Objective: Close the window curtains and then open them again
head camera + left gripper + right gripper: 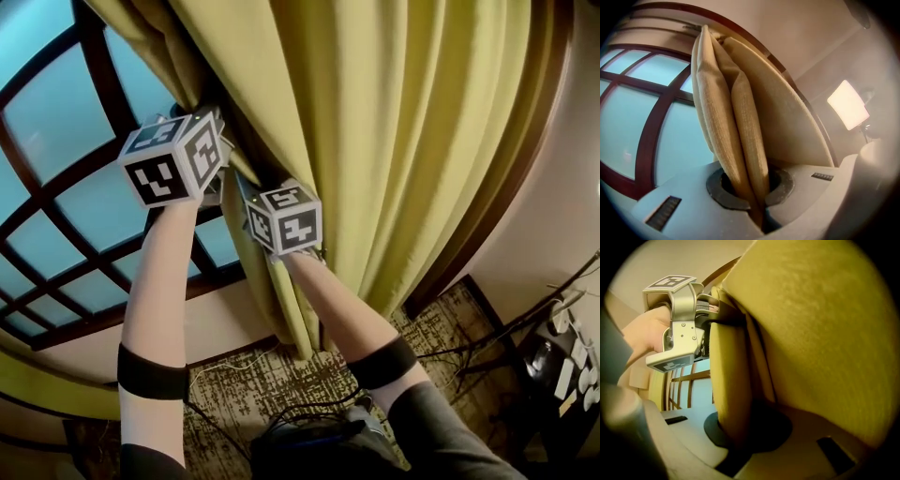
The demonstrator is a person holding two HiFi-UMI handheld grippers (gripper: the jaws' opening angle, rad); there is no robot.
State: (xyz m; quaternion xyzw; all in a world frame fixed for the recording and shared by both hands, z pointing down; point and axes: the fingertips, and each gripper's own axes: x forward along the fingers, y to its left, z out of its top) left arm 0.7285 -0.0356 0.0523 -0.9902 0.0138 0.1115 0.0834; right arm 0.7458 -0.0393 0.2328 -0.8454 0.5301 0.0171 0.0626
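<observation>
The left gripper (757, 206) has its jaws closed on the curtain (375, 141): in the left gripper view two narrow folds of the cloth run down between the jaws and are pinched tight where they meet. The right gripper (736, 446) is likewise clamped on the curtain, with one thick fold standing between its jaws and the rest of the cloth bulging just beside it on the right. In the head view both grippers hold the curtain's window-side edge, the left one higher and the right one just below it and near it, each at the end of a raised forearm. The curtain hangs at the right side of the window (56, 206), bunched into deep folds against the right part of the dark wooden frame, so that most of the panes to the left are uncovered. Its long axis is upright: the folds run from the rail (693, 28) at the top of the curved frame straight down, and the lower hem ends just above the patterned carpet (244, 394). From the left jaws the pinched folds rise and lean slightly left toward the rail. A lit lamp (848, 104) glows on the wall to the right of the curtain.
</observation>
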